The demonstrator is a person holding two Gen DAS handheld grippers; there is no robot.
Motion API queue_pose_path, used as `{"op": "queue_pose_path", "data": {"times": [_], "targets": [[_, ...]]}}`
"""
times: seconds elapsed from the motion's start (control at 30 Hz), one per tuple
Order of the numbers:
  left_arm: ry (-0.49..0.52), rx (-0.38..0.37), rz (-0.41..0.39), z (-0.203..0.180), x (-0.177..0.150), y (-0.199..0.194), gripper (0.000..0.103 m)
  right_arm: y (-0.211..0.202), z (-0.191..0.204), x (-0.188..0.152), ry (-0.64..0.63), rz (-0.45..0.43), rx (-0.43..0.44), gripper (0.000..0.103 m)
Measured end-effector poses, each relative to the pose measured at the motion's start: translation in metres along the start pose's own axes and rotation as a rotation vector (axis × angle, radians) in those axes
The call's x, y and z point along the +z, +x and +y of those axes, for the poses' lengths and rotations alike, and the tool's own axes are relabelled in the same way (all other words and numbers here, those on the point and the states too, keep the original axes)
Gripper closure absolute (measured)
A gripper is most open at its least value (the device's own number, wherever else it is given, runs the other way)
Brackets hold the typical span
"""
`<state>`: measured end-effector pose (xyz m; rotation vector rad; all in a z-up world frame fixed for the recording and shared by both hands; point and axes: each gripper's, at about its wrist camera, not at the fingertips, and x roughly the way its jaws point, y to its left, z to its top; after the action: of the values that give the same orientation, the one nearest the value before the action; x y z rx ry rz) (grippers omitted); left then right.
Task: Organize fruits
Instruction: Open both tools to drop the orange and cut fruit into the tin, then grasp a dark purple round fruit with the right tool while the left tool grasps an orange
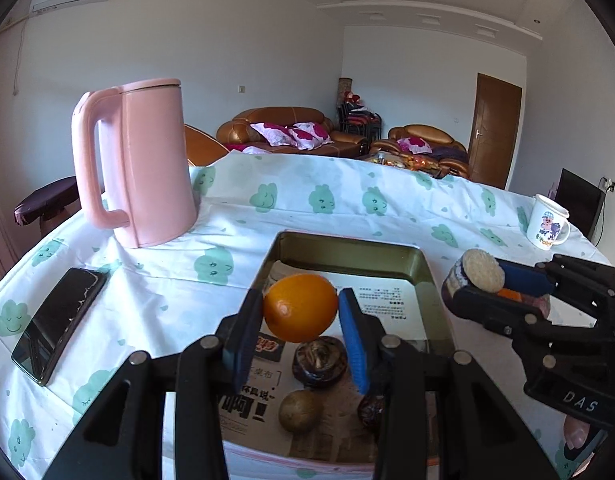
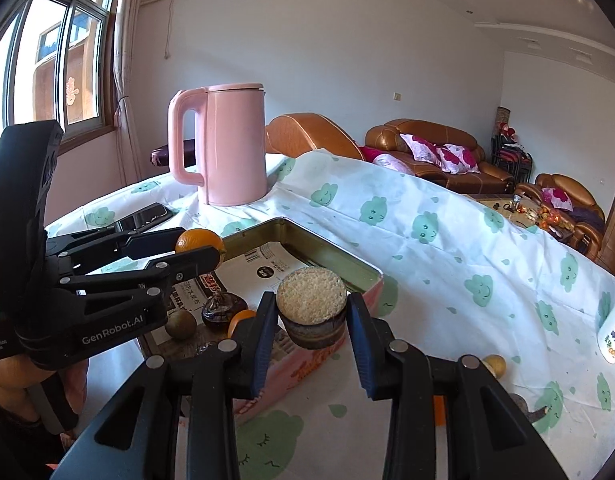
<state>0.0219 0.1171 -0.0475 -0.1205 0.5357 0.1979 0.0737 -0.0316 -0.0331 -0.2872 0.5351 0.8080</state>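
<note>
My left gripper [image 1: 300,312] is shut on an orange [image 1: 300,307] and holds it above the metal tray [image 1: 347,242]. The tray is lined with printed paper and holds a dark mangosteen [image 1: 319,362], a small brown round fruit [image 1: 300,411] and a dark fruit [image 1: 369,410]. My right gripper [image 2: 312,312] is shut on a cut fruit piece [image 2: 312,312] with a pale grainy top and dark rind, held beside the tray's right edge. The right gripper also shows in the left wrist view [image 1: 495,286]. The left gripper shows in the right wrist view [image 2: 195,250].
A pink kettle [image 1: 143,160] stands at the back left. A black phone [image 1: 61,318] lies left of the tray. A printed white mug [image 1: 547,222] stands at the right. A small golden fruit [image 2: 494,364] lies on the cloud-print cloth [image 2: 427,240].
</note>
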Motion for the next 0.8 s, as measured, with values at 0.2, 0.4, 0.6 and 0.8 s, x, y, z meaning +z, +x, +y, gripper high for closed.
{"op": "queue_pose_path", "data": {"times": [0.2,0.4,0.6,0.8], "targets": [[0.021,-0.005,0.043,0.0,-0.003,0.007,0.062,0.026,0.013,0.002,-0.025,0.061,-0.004,0.066],[0.022,0.018,0.062,0.0,-0.005,0.009,0.06,0.04,0.014,-0.002,-0.018,0.11,0.007,0.065],[0.021,0.041,0.038,0.0,-0.005,0.004,0.035,0.014,0.007,-0.004,0.01,0.046,-0.014,0.04],[-0.021,0.006,0.0,-0.006,-0.005,-0.007,0.024,-0.037,-0.032,-0.032,0.027,0.017,-0.133,0.038]]}}
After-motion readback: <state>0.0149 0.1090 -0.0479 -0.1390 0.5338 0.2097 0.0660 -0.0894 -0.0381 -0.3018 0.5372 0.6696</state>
